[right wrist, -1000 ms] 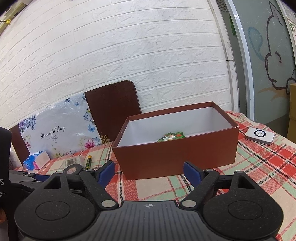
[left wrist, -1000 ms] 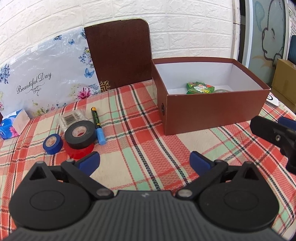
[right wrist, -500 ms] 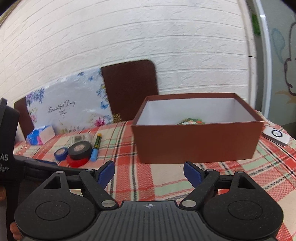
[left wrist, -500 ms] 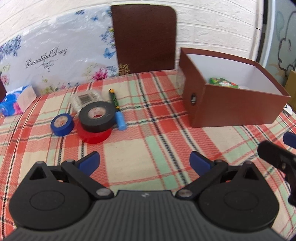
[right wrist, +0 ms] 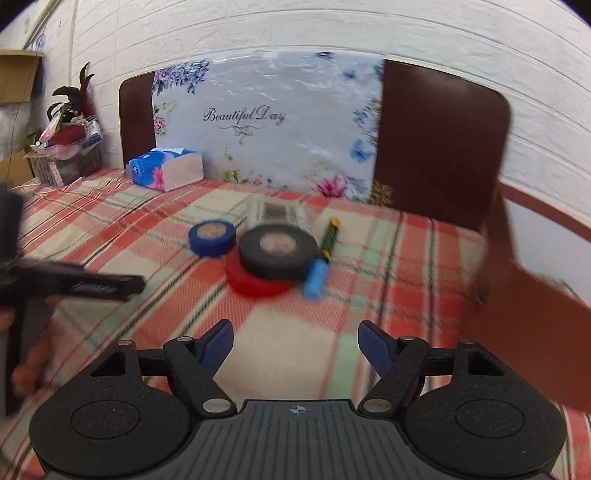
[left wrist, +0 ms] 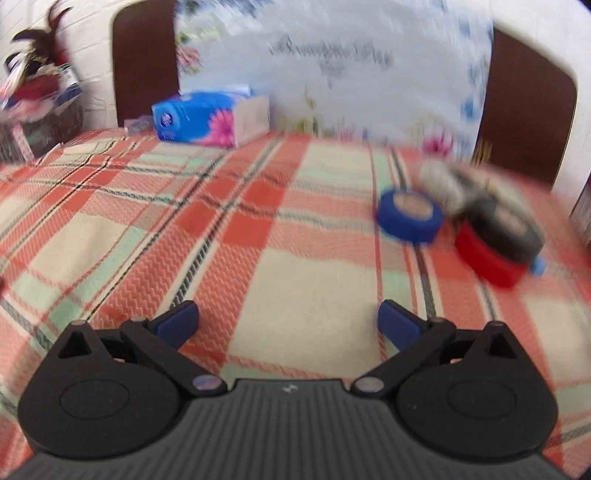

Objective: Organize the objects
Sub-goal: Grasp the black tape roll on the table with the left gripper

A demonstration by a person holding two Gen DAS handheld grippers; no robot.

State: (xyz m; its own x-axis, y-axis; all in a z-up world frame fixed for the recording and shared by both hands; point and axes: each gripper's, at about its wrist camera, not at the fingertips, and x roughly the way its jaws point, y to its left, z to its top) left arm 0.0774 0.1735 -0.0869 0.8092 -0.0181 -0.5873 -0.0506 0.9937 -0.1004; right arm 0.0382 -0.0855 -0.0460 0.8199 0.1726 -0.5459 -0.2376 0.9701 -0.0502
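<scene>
On the plaid-covered table (right wrist: pixel 122 229) a black tape roll (right wrist: pixel 277 251) lies atop a red roll (right wrist: pixel 255 282), a blue roll (right wrist: pixel 211 238) and marker (right wrist: pixel 320 264) just beside. The right gripper (right wrist: pixel 295 341) is closing its empty jaws; the left gripper (left wrist: pixel 288 321) hangs wide, holding nothing.

Home room: plaid cloth (right wrist: pixel 280 332) on desk, tissue box (right wrist: pixel 166 173), floral board (right wrist: pixel 266 125), white brick wall (right wrist: pixel 295 33).
</scene>
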